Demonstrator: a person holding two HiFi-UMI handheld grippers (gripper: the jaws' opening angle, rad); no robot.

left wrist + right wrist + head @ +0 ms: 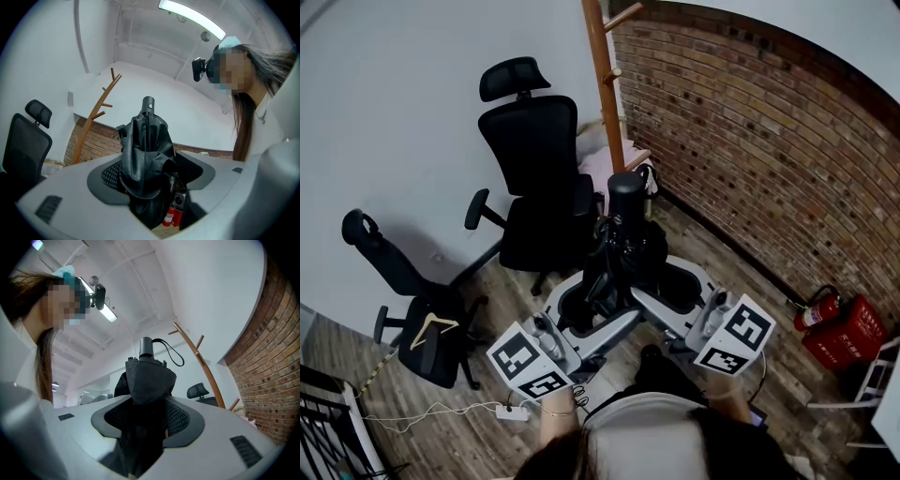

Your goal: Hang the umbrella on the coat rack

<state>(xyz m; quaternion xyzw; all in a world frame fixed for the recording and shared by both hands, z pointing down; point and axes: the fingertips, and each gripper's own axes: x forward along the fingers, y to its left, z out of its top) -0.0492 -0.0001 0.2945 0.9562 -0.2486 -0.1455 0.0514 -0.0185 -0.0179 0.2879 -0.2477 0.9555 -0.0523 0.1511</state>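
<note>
Left gripper and right gripper are both clamped on the folded umbrella mid-frame, one from each side, handle end up; I'm guessing that keeps the strap loop free for a peg; coat rack stands top centre, well apart.

I can't read a single word, brand or number anywhere here. The left cube and right cube show only black-and-white square markers. Any print on the red extinguisher is too small to read.
</note>
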